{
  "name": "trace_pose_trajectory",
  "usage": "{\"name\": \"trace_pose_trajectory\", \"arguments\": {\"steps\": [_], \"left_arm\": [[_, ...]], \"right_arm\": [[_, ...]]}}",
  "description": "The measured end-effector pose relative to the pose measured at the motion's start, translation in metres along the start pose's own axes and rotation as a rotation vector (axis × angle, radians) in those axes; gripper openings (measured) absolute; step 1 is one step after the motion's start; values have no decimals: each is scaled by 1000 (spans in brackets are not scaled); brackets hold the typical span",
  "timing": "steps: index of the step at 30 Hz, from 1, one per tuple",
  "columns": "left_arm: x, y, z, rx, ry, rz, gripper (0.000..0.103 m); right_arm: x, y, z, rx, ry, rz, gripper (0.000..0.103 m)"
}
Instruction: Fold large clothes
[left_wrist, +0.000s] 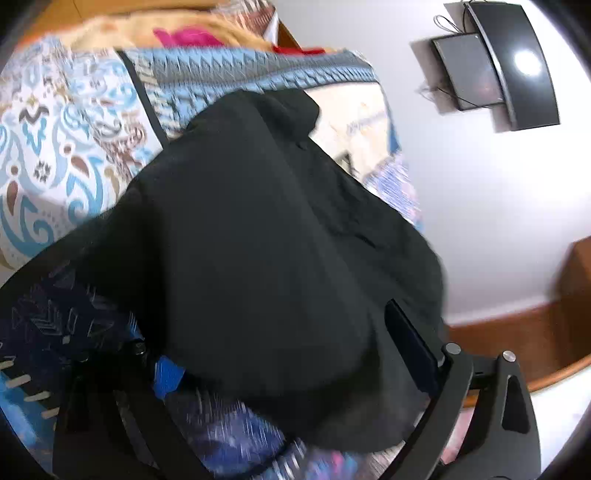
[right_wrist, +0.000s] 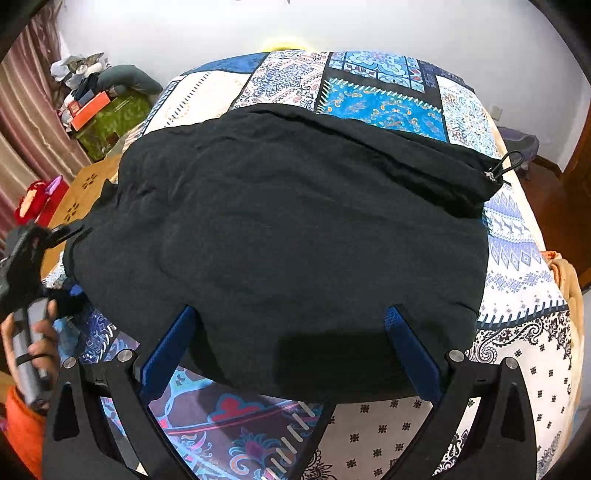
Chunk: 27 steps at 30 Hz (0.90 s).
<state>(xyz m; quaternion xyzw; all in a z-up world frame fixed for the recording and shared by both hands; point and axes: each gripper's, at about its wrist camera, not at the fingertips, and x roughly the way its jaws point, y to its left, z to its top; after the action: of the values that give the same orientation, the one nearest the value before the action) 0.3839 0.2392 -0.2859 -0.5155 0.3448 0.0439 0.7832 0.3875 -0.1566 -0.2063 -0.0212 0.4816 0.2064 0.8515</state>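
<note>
**Black garment spread on the patterned bed**

The black garment (right_wrist: 288, 229) lay across the middle of the bed (right_wrist: 524, 280), on a patchwork bedspread (right_wrist: 384, 107) of blue and white prints. Its far edge was folded into a thick roll, and a zip pull with a cord loop (right_wrist: 508, 166) stuck out at the far right corner. The near hem hung over the bedspread just between the right tongs' fingers.

The right tongs (right_wrist: 291, 317) stood wide apart, their blue-padded fingers (right_wrist: 410, 347) resting on the near edge of the cloth without closing on it.

In the left wrist view the garment (left_wrist: 258, 240) filled most of the picture and was blurred. It draped over the left tongs (left_wrist: 273, 354), hiding the fingertips; only one dark finger (left_wrist: 413, 343) and a blue pad on the other side showed. Whether they pinched the cloth could not be told. From the right wrist view the left tongs (right_wrist: 70, 230) touched the garment's left edge, held by a hand (right_wrist: 33, 343) in an orange sleeve.

Beyond the bed, a television (left_wrist: 517, 66) hung on the white wall, and a cluttered green box (right_wrist: 110, 118) stood near the curtain (right_wrist: 26, 110).
</note>
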Motion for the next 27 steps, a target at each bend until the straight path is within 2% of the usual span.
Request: {"name": "trace_pose_trajectory", "arguments": {"steps": [2,4,7,8,9,13,18,24,27], "left_arm": [[9,-16,-9,34,-71,136,91],[14,-28,-14,82,-114,239,81],[13,-40,-14,133,-134,287,61],[8,-47,-15,168,-141,289,51],[3,-55,-17,210,-149,294,46],[-42,-91,-33,407,-250,299,42],[-112,-117,-53,535,-380,272,41],[-182,-135,-64,654,-512,267,40],[-199,-143,-70,718,-554,270,40]], "right_arm": [[-1,1,0,2,3,-5,101],[-1,2,-1,6,9,-11,101],[-7,4,-3,10,14,0,101],[-11,4,-4,10,14,3,101],[-16,5,-5,8,9,2,101],[-32,8,-2,4,-17,-5,101],[-52,27,6,25,-59,49,101],[-66,89,8,-70,-105,128,101],[-51,122,0,-143,-69,164,101]]}}
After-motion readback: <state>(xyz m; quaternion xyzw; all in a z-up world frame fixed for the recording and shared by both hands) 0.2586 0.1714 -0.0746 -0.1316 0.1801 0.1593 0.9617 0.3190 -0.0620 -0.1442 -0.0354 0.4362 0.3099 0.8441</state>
